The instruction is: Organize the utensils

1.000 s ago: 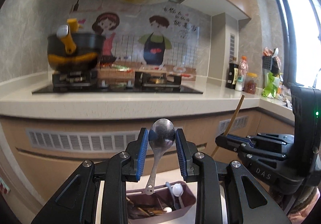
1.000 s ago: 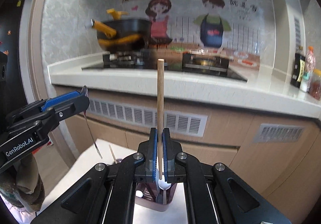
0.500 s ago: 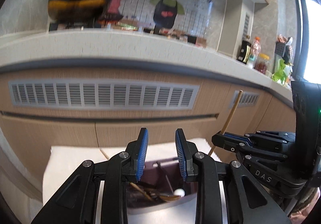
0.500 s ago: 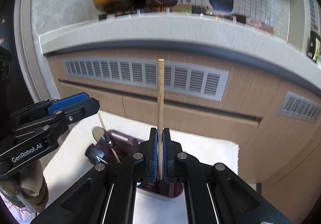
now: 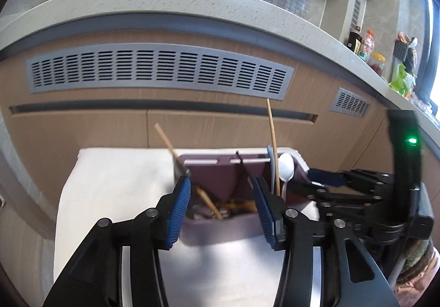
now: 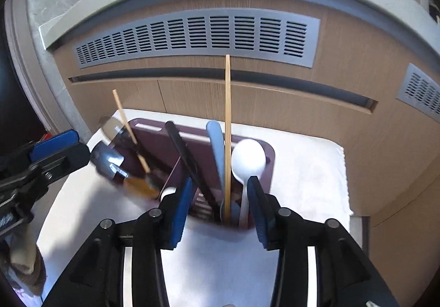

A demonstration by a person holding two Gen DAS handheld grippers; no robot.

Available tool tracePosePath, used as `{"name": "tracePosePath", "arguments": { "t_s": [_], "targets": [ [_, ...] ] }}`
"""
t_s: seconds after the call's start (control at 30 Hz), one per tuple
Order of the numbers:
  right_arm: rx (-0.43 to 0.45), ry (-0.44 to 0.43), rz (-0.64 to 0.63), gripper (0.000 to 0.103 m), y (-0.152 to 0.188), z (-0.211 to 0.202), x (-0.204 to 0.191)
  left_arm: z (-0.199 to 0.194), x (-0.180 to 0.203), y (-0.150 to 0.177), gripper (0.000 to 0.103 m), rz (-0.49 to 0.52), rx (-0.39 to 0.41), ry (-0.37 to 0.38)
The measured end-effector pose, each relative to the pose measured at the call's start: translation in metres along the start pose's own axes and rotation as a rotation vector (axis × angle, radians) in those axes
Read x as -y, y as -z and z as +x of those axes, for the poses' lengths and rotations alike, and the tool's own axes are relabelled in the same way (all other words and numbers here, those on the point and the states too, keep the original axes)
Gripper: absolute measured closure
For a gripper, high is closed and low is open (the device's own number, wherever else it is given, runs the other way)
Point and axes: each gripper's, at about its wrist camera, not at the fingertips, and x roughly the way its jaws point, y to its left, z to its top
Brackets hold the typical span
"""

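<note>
Scene: a purple utensil holder (image 6: 255, 147) with compartments stands on a white cloth (image 6: 308, 169) that covers the surface, in front of wooden cabinet doors with a grey vent (image 6: 198, 34).
Left hand-held gripper (image 5: 222, 202): its jaws are opening; nothing is between the blue pads, and it hangs just over the left compartment of the holder.
Right hand-held gripper (image 6: 220, 205): its jaws are opening too; the long chopstick (image 6: 227, 128) stands between the pads, but the pads do not press on it.
Where the utensils are: the long chopstick stands nearly upright in the right compartment, beside a white spoon (image 6: 247, 161), a light blue handle (image 6: 217, 147) and a black handle (image 6: 184, 153). In the left compartment a second chopstick (image 6: 129, 128) leans to the left, and a metal spoon (image 6: 110, 153) is there, blurred, so I cannot tell exactly how it lies.
How the chopstick handles: it looks like wood or bamboo, so I judge it light, stiff and thin. It turns easily between flat pads; hold it near the middle, straight across.
How the metal spoon handles: probably smooth and a little slippery, heavier at the bowl. I would take it at the handle close to the bowl.
How the white spoon handles: it looks like plastic or ceramic; I cannot tell which, so a gentle grip on the handle is safer.
Step in hand, as I judge: both utensils are being let go into the holder.
</note>
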Motion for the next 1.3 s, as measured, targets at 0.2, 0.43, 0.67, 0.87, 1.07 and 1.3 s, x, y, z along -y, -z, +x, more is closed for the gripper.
{"name": "tracePosePath", "arguments": {
  "t_s": [0.2, 0.43, 0.67, 0.87, 1.07, 1.3],
  "targets": [
    [0.086, 0.03, 0.049, 0.032, 0.038, -0.054, -0.002, -0.031, 0.001, 0.024, 0.033, -0.023, 0.018, -0.028],
    [0.164, 0.09, 0.135, 0.014, 0.089, -0.11, -0.007, -0.087, 0.016, 0.064, 0.017, -0.025, 0.08, -0.087],
    [0.237, 0.185, 0.176, 0.007, 0.146, -0.147, -0.024, -0.132, 0.043, 0.122, 0.0, 0.053, 0.129, -0.178],
    [0.289, 0.261, 0.151, 0.002, 0.179, -0.167, -0.039, -0.159, 0.058, 0.154, 0.0, 0.07, 0.186, -0.256],
    [0.3, 0.262, 0.175, 0.001, 0.19, -0.175, -0.036, -0.168, 0.068, 0.164, 0.0, 0.073, 0.159, -0.232],
    [0.323, 0.257, 0.161, 0.001, 0.191, -0.183, -0.039, -0.17, 0.072, 0.169, 0.0, 0.086, 0.136, -0.232]
  ]
}}
